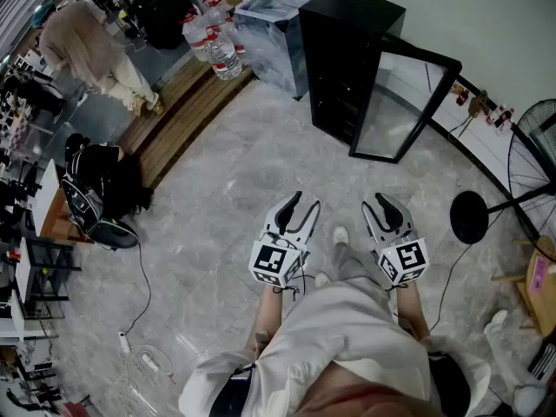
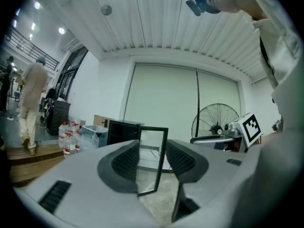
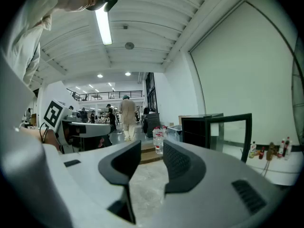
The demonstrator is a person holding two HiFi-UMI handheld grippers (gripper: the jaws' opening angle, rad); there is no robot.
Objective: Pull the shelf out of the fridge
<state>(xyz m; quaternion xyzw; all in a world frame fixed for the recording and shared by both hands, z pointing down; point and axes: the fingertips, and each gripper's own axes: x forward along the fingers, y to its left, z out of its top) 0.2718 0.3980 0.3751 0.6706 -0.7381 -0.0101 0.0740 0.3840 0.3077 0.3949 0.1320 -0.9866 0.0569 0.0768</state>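
Note:
A small black fridge [image 1: 347, 55] stands on the floor ahead, its glass door [image 1: 401, 102] swung open to the right. Its inside is dark and I cannot pick out the shelf. My left gripper [image 1: 302, 205] and right gripper [image 1: 379, 201] are held side by side at waist height, well short of the fridge. Both point towards it. In the left gripper view the jaws [image 2: 152, 148] stand slightly apart, framing the fridge [image 2: 121, 132] and door [image 2: 153, 160]. The right gripper [image 3: 152, 151] also shows a narrow empty gap, with the fridge [image 3: 199, 129] off to the right.
Water bottles [image 1: 217, 46] and a clear plastic bin [image 1: 269, 24] sit left of the fridge beside a wooden step [image 1: 187, 115]. A standing fan [image 1: 534, 146] with a round base [image 1: 469, 217] is at the right. A backpack [image 1: 95, 194], floor cables [image 1: 143, 354] and a walking person [image 1: 87, 50] are at the left.

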